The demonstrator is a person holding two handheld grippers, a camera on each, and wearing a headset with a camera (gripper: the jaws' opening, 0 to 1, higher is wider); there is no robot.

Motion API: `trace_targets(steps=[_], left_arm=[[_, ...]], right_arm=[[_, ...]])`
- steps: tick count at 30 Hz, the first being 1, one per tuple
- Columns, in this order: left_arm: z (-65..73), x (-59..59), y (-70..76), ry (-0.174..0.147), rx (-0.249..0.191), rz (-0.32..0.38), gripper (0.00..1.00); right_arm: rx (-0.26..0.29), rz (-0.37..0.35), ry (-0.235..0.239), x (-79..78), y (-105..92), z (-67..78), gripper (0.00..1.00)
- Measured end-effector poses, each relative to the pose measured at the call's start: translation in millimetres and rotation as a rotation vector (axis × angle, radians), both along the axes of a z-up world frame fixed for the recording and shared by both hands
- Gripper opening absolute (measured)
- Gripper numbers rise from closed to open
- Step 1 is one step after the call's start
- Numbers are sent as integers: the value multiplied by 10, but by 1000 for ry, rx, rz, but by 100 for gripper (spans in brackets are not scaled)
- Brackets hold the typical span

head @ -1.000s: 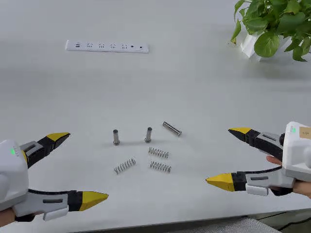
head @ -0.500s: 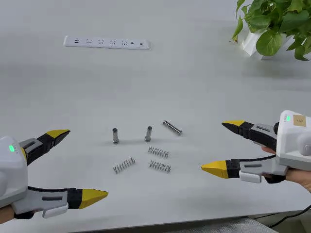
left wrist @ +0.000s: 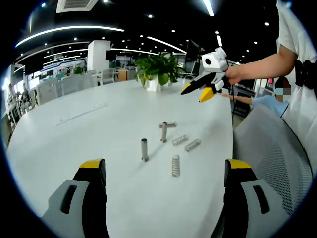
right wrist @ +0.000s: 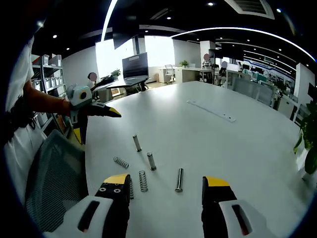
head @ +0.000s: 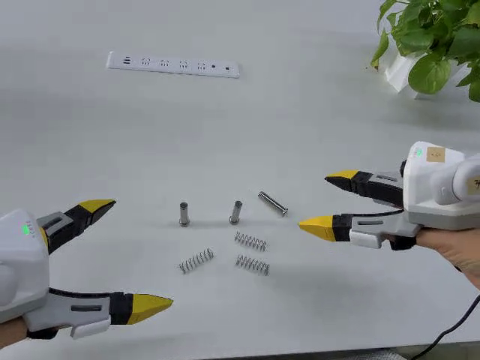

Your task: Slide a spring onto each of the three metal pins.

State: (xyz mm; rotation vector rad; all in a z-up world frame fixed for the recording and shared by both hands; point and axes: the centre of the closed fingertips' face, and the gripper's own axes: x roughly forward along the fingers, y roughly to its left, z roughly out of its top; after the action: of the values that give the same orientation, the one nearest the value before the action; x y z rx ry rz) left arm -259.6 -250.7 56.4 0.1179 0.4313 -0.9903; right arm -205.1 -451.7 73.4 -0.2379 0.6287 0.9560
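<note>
Two metal pins stand upright (head: pixel 184 214) (head: pixel 236 212) on the white table, and a third pin (head: pixel 272 202) lies flat to their right. Three springs (head: pixel 196 260) (head: pixel 250 241) (head: pixel 252 264) lie loose just in front of the pins. My right gripper (head: pixel 315 201) is open, its tips a short way right of the lying pin and above the table. In the right gripper view the lying pin (right wrist: pixel 179 179) sits between the open jaws (right wrist: pixel 166 181). My left gripper (head: pixel 139 253) is open at the near left, away from the parts; its own view shows a spring (left wrist: pixel 175 165) ahead.
A white power strip (head: pixel 172 64) lies at the far left of the table. A potted green plant (head: pixel 435 37) stands at the far right corner. A grey chair back (left wrist: pixel 270 148) is beside the table's near edge.
My right gripper has moved left and forward, closing in on the lying pin, still open. The left gripper has barely moved. Pins and springs lie as before.
</note>
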Motion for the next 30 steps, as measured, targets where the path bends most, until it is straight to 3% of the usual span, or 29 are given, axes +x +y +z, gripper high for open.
trace_targets(steps=[13,17,30], left_arm=[[-28,77,-5,7,-19,9,99],[-49,94,-8,11,-24,11,99],[-110,123,-2,26,-36,24,98]], right_arm=[[-108,35,85,279,204,-212,44],[-146,45,109,454,204,-340,40],[-253,58,209,635,303,-725,27]])
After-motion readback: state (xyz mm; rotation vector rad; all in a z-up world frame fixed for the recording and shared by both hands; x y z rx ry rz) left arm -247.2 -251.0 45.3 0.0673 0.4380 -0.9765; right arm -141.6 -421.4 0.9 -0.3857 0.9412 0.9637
